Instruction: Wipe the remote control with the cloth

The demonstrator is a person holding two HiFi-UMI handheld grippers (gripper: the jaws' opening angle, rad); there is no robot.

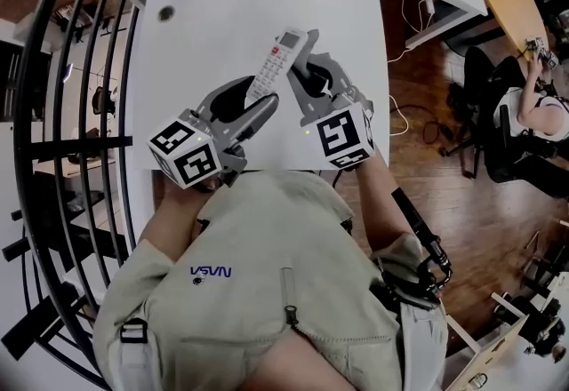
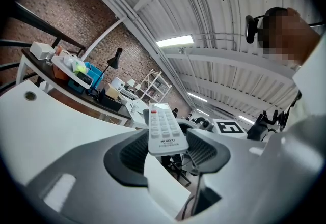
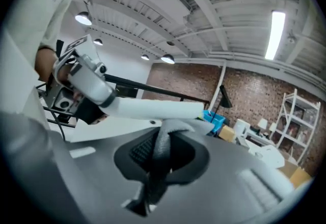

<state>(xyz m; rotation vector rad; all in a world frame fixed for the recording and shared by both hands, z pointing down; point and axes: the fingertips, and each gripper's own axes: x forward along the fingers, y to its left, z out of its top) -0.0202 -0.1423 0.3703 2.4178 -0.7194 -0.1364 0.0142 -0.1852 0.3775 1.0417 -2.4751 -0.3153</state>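
- A white desk (image 1: 222,25) stands over a wooden floor, with a brick wall and a ribbed ceiling showing in both gripper views.
- The left claw (image 2: 165,152) is closed on the near end of the white remote control (image 2: 164,129), one pad on each long side. The remote juts forward past the claw tips, off the desk, with its buttons facing the camera.
- The word "HUAYU" is printed on the remote just ahead of the left claw. A line of smaller print below it is too fine to read.
- The right claw (image 3: 162,159) is clamped on a grey cloth (image 3: 164,139), which stands up between its pads.
- Just beyond the right claw's tips, the cloth's upper fold meets the remote's side.
- In the head view the two claws sit side by side, with the remote angled up between them.
- Behind the claws, the person's jacket (image 1: 267,291) carries blue letters that look like "VSVN" from this angle.
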